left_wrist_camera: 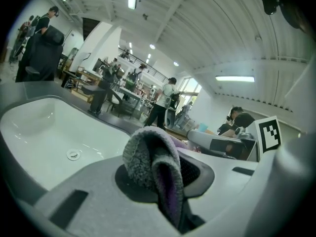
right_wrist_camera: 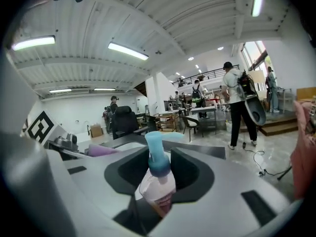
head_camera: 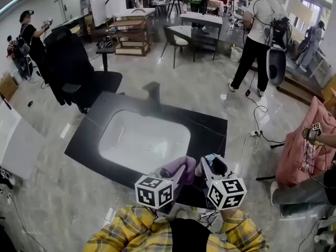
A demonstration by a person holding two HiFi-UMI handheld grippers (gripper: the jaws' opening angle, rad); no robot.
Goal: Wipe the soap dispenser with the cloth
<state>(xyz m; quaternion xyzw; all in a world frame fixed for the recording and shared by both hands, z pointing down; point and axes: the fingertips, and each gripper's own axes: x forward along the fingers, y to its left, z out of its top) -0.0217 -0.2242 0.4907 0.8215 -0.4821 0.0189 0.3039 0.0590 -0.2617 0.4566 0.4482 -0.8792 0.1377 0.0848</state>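
Cloth (left_wrist_camera: 148, 154) is hanging folded from the left gripper (left_wrist_camera: 165, 177), whose jaws are clamping it. Just beside it, the right gripper (right_wrist_camera: 159, 169) is pinching the soap dispenser (right_wrist_camera: 158, 186) by its bottle, over the sink counter (head_camera: 210, 133). Wiping is seemingly beginning; next, the cloth needs pressing against the bottle.

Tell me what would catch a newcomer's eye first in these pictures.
A white sink set in a black countertop fills the middle of the head view. Close in front of the person, the left hand-held gripper is clamped on a fuzzy grey and purple cloth. Beside it, the right hand-held gripper holds a clear soap dispenser with a blue pump.
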